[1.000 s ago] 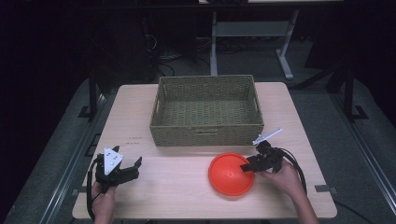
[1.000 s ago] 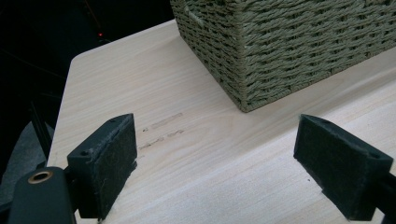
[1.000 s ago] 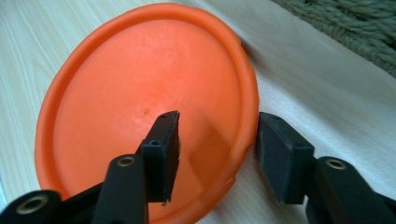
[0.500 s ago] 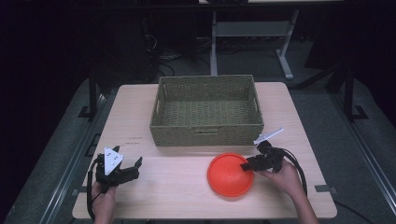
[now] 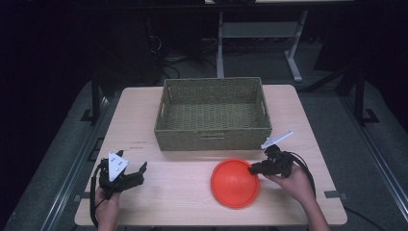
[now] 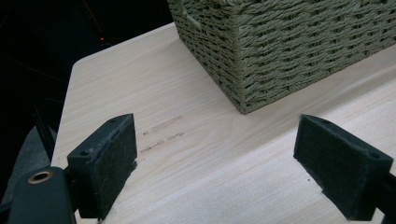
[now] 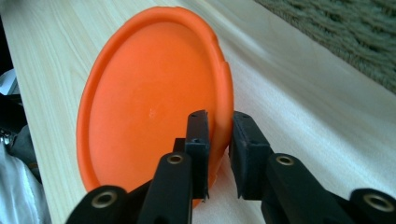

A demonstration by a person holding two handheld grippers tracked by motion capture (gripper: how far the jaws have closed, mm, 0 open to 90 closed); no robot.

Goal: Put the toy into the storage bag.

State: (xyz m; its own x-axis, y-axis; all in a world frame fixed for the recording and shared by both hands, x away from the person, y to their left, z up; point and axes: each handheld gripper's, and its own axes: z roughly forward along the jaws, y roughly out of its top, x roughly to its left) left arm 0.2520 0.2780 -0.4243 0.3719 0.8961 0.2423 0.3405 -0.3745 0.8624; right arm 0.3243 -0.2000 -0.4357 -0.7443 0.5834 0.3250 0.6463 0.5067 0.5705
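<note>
Right gripper (image 5: 253, 168) sat lower right of centre in the high view, at the right edge of the orange plate (image 5: 235, 183). Its jaws had just been closing, and in the right gripper view (image 7: 219, 140) they were clamped on the plate's rim (image 7: 224, 93) — one pad inside the plate, one outside.

The plate lay on the wooden table (image 5: 183, 202) in the lower middle of the high view, just below the front wall of the wicker basket (image 5: 211, 139), not touching it.

Left gripper (image 5: 136, 174) was at the lower left of the high view, well apart from the plate. Jaws stood wide apart in the left gripper view (image 6: 224, 163) — nothing but bare tabletop between them, with a corner of the basket (image 6: 280, 51) at the upper right.
</note>
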